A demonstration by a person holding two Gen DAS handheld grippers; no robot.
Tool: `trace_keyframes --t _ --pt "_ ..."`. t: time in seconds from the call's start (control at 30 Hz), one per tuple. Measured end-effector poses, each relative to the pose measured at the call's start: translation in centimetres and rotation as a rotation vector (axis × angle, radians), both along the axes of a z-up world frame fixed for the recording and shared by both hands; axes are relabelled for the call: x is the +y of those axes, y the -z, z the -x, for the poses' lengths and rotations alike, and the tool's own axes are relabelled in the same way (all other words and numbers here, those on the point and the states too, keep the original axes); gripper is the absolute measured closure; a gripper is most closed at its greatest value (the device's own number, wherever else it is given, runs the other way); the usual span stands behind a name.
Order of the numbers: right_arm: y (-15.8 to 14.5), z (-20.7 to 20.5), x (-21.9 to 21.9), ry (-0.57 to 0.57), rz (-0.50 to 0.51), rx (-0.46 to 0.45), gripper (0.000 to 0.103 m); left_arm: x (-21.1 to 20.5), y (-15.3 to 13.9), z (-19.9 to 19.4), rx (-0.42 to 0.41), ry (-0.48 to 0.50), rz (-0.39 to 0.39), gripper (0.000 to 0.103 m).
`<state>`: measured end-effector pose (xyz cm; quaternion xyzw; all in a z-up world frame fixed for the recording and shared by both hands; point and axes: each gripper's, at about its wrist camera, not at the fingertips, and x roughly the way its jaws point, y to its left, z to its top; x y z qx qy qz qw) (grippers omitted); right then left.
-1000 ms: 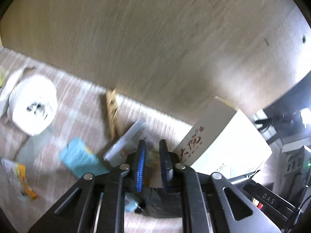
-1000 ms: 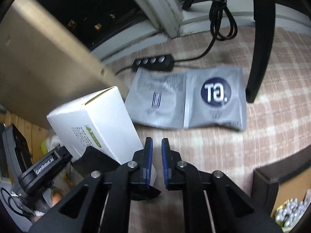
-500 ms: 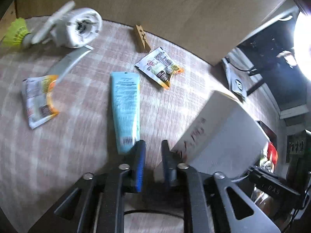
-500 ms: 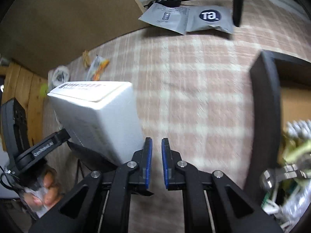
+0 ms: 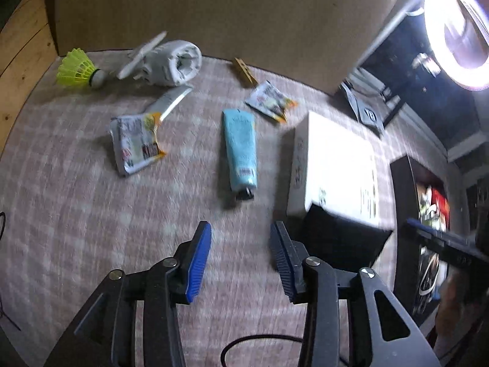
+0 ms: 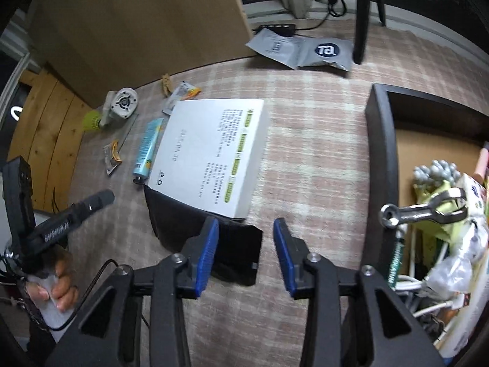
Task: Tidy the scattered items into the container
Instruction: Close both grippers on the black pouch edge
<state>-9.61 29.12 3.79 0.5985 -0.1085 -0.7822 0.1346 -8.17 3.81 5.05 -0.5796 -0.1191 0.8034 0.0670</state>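
Note:
A white printed box (image 6: 211, 153) lies flat on the checked rug, its near end resting on a flat black pouch (image 6: 214, 244). My right gripper (image 6: 246, 232) hovers just over the pouch's near edge; its jaws are opening with nothing between them. My left gripper (image 5: 241, 238) is over bare rug left of the box (image 5: 333, 165); its jaws are also opening and hold nothing. A blue tube (image 5: 240, 150), a snack packet (image 5: 137, 140), a small sachet (image 5: 270, 101), a clothespin (image 5: 244, 72), a yellow shuttlecock (image 5: 76, 68) and a white roll (image 5: 171, 62) lie scattered. The dark container (image 6: 379, 153) stands right of the box.
The container holds a metal wrench (image 6: 424, 211), cables and wrappers. A brown board (image 6: 137, 21) leans behind the items. Two grey bags (image 6: 302, 50), a power strip and a black chair leg (image 6: 362, 15) are at the far edge. A person's hand (image 6: 58, 278) grips the left tool.
The white box was held up tilted between the two nearly shut grippers. It now lies flat on the rug, and both pairs of jaws have opened and let go.

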Motion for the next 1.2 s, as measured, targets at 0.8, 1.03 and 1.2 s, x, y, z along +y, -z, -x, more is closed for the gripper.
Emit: trace_keyframes --t 0.8,1.03,1.2 --pt "4.4 -2.8 -1.8 -0.004 0.007 0.007 0.051 7.8 2.7 -0.4 0.033 0.345 0.044 0.049" --pt "4.3 -3.1 -2.7 -0.017 -0.021 0.013 0.056 7.7 2.4 -0.8 0.029 0.334 0.032 0.049" --pt "3.6 -3.4 -2.7 -0.019 -0.028 0.023 0.056 8.3 1.4 -1.2 0.031 0.354 0.016 0.05"
